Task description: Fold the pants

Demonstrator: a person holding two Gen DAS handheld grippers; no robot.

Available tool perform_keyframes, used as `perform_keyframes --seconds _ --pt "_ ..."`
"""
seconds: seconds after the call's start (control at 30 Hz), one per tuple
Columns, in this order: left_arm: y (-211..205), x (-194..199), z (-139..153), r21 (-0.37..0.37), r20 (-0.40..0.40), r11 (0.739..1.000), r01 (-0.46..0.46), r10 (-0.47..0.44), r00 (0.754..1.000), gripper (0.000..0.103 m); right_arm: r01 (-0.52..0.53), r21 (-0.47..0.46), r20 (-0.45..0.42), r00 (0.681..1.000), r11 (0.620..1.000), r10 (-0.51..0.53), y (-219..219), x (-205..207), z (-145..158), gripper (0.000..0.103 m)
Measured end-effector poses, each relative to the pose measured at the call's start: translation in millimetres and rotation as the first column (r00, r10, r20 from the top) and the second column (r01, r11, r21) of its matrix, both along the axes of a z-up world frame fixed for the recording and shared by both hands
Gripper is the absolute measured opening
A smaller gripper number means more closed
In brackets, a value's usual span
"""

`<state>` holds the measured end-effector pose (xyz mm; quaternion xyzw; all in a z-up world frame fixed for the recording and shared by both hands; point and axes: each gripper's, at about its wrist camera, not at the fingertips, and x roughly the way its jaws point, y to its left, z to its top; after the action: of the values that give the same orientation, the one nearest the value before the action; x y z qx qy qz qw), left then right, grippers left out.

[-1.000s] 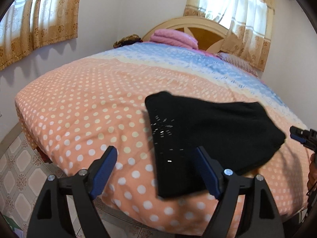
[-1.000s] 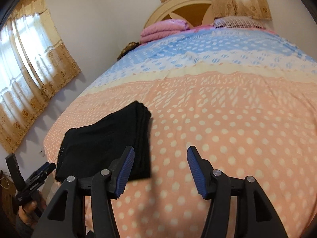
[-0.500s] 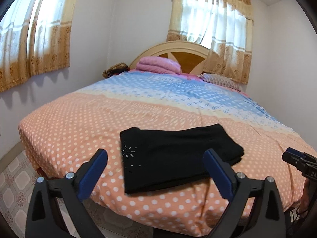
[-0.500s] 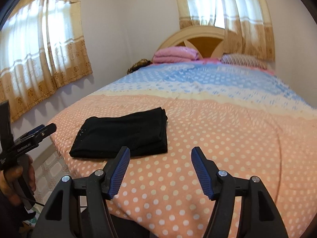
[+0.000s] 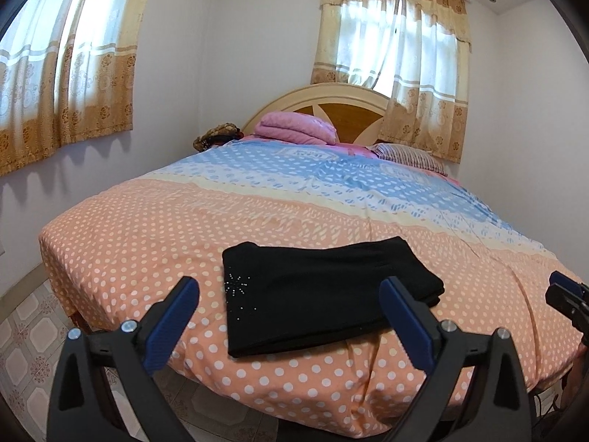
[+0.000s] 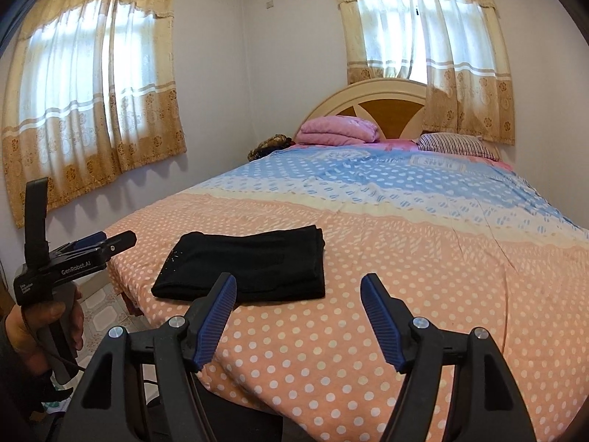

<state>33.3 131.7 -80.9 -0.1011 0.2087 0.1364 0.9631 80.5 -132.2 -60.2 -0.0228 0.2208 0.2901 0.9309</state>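
The black pants (image 5: pixel 324 294) lie folded into a flat rectangle on the orange polka-dot bedspread (image 5: pixel 147 235) near the bed's foot edge; they also show in the right wrist view (image 6: pixel 250 269). My left gripper (image 5: pixel 291 305) is open and empty, held back off the bed in front of the pants. It also shows at the left of the right wrist view (image 6: pixel 106 241). My right gripper (image 6: pixel 298 302) is open and empty, held above the bed's foot edge to the right of the pants. Its tip shows at the right edge of the left wrist view (image 5: pixel 567 294).
A folded pink blanket (image 5: pixel 294 129) and a striped pillow (image 5: pixel 408 153) lie at the wooden headboard (image 5: pixel 346 107). A brown item (image 5: pixel 217 136) sits at the bed's far left corner. Tiled floor (image 5: pixel 25 335) lies left of the bed. Curtained windows are on two walls.
Both grippers have pulled back and up from the bed, away from the folded pants. The pants lie where they were.
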Motion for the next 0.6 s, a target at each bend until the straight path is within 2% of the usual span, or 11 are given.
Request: perform_keyframes --seconds 0.6 --pt "-2.3 -1.0 2.6 -0.002 0.006 1.0 -0.003 0.003 1.0 0.101 0.001 0.01 0.006 1.0 1.0 -0.001 1.1 -4.0 -1.1 0.072"
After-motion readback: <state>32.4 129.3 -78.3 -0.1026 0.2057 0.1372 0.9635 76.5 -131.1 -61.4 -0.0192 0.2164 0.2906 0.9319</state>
